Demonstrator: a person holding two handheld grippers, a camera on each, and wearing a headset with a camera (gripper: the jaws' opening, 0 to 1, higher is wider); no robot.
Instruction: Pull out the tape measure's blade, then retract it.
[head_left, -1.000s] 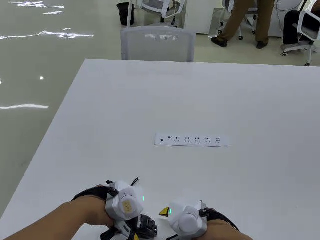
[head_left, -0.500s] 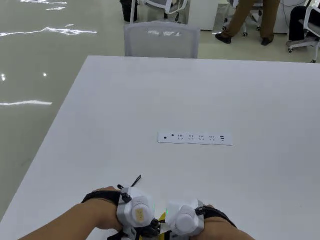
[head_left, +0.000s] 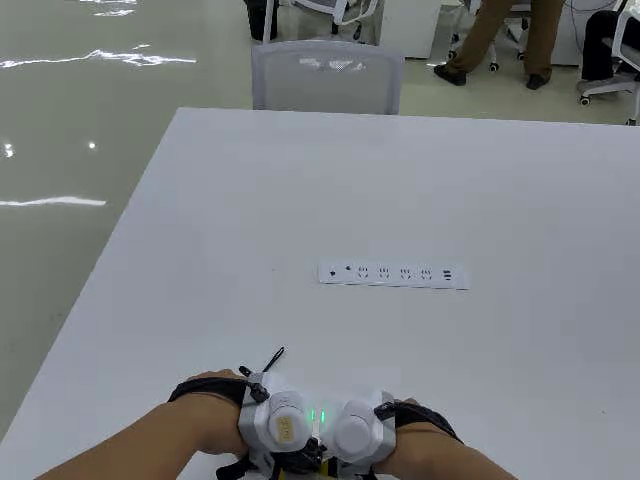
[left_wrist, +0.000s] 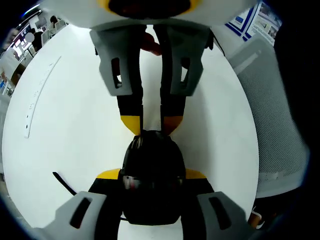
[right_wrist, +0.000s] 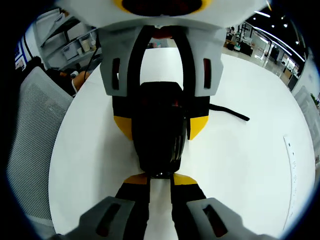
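Tape measure (left_wrist: 152, 157) clamped in my left gripper (left_wrist: 152, 174); right gripper (right_wrist: 160, 181) pinches the blade tip (right_wrist: 160, 175). Pull straight out, steady.

My head camera sits above the near edge of the table (head_left: 200, 250), looking forward and down its length to the power strip (head_left: 392, 275) and a chair (head_left: 325, 80) beyond. The two gripper cameras face each other, very close and low over the table. The left gripper (left_wrist: 151, 175) looks along its fingers (left_wrist: 107, 175) at the tape measure (left_wrist: 152, 170) and the right gripper (left_wrist: 151, 124); the right one looks back. All three views share the power strip.
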